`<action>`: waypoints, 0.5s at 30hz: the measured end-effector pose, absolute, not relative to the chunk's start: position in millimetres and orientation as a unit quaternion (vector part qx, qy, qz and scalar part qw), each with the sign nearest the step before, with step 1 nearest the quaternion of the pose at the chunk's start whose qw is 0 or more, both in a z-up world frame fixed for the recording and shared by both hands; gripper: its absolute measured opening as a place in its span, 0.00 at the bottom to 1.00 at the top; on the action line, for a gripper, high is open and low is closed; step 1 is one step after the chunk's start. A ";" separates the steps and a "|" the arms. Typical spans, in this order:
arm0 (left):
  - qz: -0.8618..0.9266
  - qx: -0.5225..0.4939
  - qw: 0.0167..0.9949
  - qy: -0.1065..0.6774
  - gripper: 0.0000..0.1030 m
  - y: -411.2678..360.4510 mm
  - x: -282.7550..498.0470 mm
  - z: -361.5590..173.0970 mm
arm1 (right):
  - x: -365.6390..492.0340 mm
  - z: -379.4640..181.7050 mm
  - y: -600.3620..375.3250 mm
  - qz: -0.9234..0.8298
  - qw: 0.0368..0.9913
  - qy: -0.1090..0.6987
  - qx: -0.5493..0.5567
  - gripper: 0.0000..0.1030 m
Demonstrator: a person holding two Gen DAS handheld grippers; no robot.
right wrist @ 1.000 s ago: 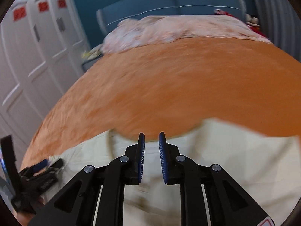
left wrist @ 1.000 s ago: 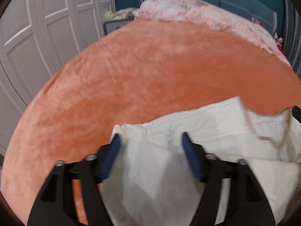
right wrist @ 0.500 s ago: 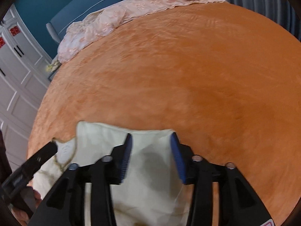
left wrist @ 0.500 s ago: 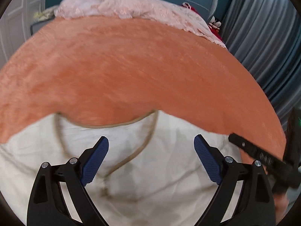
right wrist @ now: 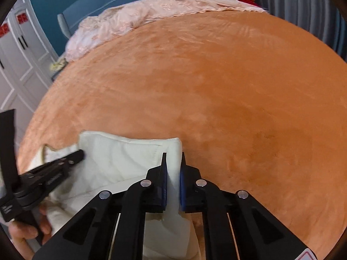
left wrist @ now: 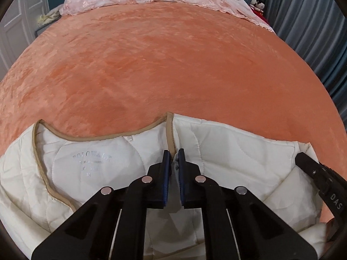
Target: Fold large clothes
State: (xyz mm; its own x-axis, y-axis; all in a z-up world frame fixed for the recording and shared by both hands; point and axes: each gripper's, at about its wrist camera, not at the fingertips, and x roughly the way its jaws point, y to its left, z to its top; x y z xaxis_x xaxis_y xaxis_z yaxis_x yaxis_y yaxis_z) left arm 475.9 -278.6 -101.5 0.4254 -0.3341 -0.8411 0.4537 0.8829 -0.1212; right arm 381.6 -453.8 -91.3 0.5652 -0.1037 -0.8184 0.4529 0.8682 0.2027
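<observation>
Orange bed | one white jacket | left gripper, right gripper: both pinching it

A cream quilted jacket lies on the near edge of an orange plush bedspread, its inside facing up with tan binding along the neckline and front edge. A printed label with the letter M sits below the collar. Its fabric is creased, one folded edge pinched upward.

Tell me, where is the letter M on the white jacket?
In the left wrist view, the M is printed inside the white jacket, under the tan collar trim, left of the left hand-held gripper.
</observation>
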 end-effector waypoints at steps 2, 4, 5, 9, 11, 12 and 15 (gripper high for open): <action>-0.229 0.066 0.848 0.473 0.07 -278.2 473.4 -105.3 | 383.4 -101.6 -452.9 -0.170 0.859 0.443 0.192 0.07; -0.225 0.065 0.852 0.468 0.07 -278.4 474.2 -108.4 | 384.3 -104.1 -449.2 -0.178 0.861 0.444 0.173 0.07; -0.223 0.065 0.853 0.467 0.07 -277.7 475.6 -109.5 | 386.0 -104.8 -446.8 -0.183 0.861 0.447 0.160 0.08; -0.217 0.067 0.862 0.452 0.14 -273.5 473.3 -98.3 | 389.9 -100.7 -440.9 -0.188 0.860 0.458 0.125 0.11; -0.207 0.065 0.875 0.432 0.26 -256.7 465.2 -80.9 | 381.2 -83.4 -448.0 -0.193 0.864 0.443 0.141 0.13; -0.210 0.061 0.880 0.422 0.31 -245.5 462.6 -72.2 | 371.3 -64.6 -449.7 -0.200 0.873 0.419 0.149 0.17; -0.211 0.070 0.884 0.411 0.32 -198.2 461.8 -49.8 | 355.2 -15.4 -432.0 -0.191 0.898 0.366 0.154 0.21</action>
